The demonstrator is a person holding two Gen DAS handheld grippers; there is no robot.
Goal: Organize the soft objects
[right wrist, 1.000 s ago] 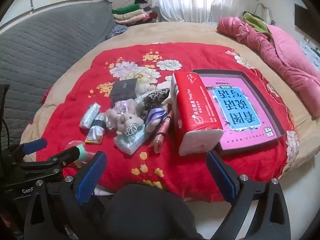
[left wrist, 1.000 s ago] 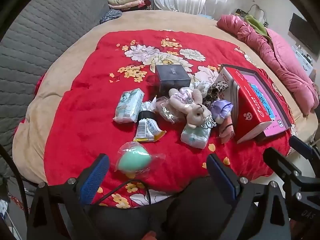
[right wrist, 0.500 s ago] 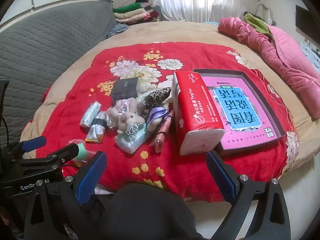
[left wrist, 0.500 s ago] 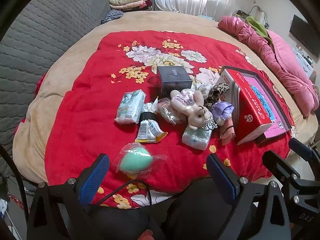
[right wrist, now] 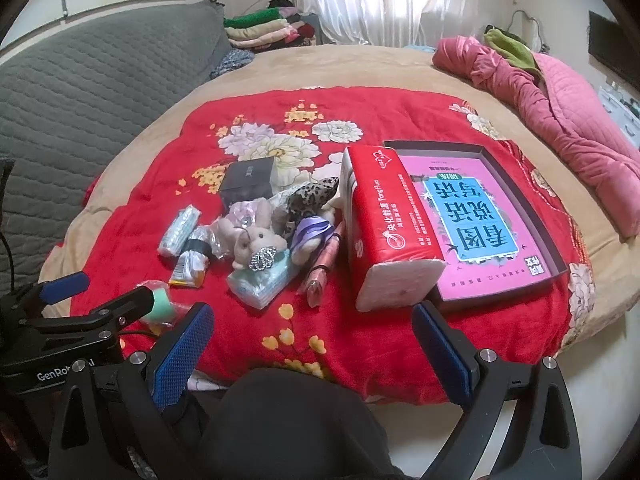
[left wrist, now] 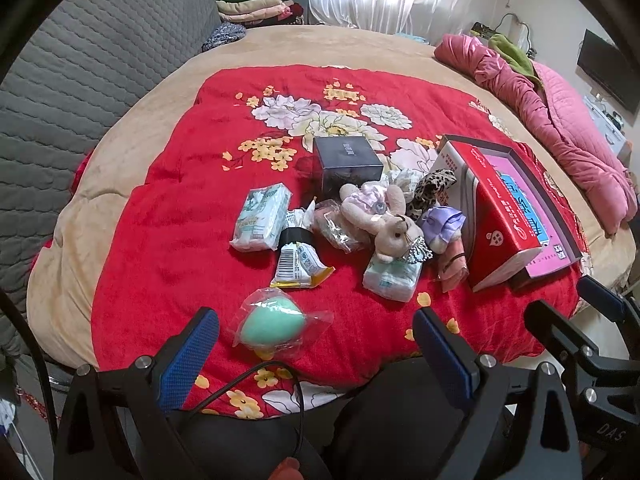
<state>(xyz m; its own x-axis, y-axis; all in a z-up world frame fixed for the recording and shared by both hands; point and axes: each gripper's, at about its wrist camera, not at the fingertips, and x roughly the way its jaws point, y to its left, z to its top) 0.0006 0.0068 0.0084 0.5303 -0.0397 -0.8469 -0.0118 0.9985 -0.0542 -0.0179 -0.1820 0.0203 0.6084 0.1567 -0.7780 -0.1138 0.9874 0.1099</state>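
A heap of small soft things lies mid-blanket: a plush rabbit [left wrist: 384,220] [right wrist: 256,236], tissue packs [left wrist: 262,216] [right wrist: 262,284], a purple bow [left wrist: 444,222], a leopard-print scrunchie [right wrist: 310,196] and snack packets [left wrist: 298,262]. Nearest me lies a bagged mint-green sponge [left wrist: 270,324]. A red tissue pack [right wrist: 380,224] leans on a tray holding a pink book [right wrist: 472,216]. My left gripper [left wrist: 316,344] hangs open just short of the sponge. Over the blanket's front edge my right gripper [right wrist: 312,344] is open and holds nothing.
A black box [left wrist: 346,160] stands behind the heap. The red floral blanket [left wrist: 180,208] covers a tan bed. A grey quilted headboard [left wrist: 60,100] runs along the left, folded clothes [right wrist: 264,28] sit at the back, and a pink quilt [right wrist: 560,100] lies at the right.
Both views have shifted slightly, so the heap sits a little lower and nearer. Both grippers stay open; nothing on the blanket moved.
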